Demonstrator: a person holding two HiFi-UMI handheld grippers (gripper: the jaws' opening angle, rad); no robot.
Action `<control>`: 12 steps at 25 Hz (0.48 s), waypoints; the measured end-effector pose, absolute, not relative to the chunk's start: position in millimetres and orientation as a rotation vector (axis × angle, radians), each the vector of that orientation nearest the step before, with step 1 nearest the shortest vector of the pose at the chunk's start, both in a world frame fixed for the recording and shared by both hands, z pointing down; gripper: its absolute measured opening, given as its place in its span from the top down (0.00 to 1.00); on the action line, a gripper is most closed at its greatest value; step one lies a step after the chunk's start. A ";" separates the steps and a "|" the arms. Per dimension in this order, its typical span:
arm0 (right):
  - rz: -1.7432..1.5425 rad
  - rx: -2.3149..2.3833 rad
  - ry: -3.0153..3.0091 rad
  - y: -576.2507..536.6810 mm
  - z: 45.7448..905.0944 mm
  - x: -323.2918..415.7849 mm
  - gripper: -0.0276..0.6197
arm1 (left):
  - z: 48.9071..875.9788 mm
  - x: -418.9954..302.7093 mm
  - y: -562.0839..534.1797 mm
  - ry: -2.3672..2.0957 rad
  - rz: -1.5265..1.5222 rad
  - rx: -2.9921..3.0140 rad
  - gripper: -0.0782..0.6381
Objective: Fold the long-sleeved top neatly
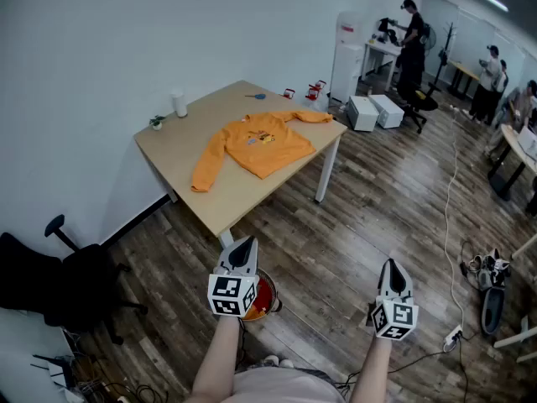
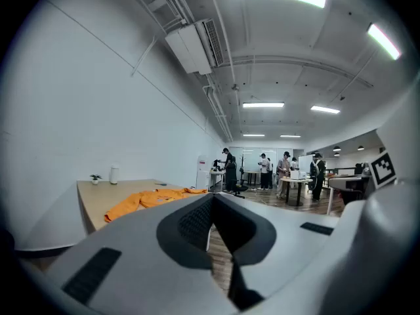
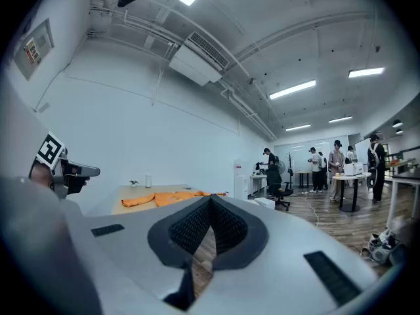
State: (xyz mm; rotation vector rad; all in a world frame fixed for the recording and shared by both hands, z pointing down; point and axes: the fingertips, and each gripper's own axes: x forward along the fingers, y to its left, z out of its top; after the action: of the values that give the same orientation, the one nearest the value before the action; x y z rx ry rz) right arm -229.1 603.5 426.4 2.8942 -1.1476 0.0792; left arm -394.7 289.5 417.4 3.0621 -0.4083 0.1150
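Note:
An orange long-sleeved top [image 1: 256,145] lies spread flat on a light wooden table [image 1: 180,154] ahead, sleeves out to both sides. It shows low and far off in the left gripper view [image 2: 147,199] and the right gripper view [image 3: 164,198]. My left gripper [image 1: 243,246] and right gripper [image 1: 392,269] are held level over the wood floor, well short of the table. Both are shut with nothing between the jaws.
A white cup [image 1: 179,103], a small plant [image 1: 157,122] and a blue item [image 1: 257,96] sit on the table's far side. A black office chair [image 1: 59,280] stands at left. A cable [image 1: 453,225] and shoes [image 1: 487,269] lie on the floor at right. Several people stand at the far desks.

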 end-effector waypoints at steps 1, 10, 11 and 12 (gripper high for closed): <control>0.079 2.895 -1.149 603.2 426.4 -229.1 0.95 | 417.5 -394.4 289.7 -0.407 0.115 3.062 0.89; 0.087 2.886 -1.167 601.5 429.5 -235.5 0.95 | 418.7 -393.0 293.6 -0.401 0.111 3.052 0.89; 0.088 2.883 -1.167 602.1 429.8 -236.0 0.95 | 419.2 -392.9 294.3 -0.402 0.110 3.048 0.89; 0.088 2.883 -1.167 602.6 429.9 -236.4 0.95 | 419.8 -392.6 295.0 -0.403 0.110 3.045 0.89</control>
State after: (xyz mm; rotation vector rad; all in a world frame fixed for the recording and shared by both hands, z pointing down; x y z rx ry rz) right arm -236.4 602.6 429.9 2.8832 -1.1673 0.0881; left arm -392.6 295.0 419.8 3.0445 -0.4032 0.1103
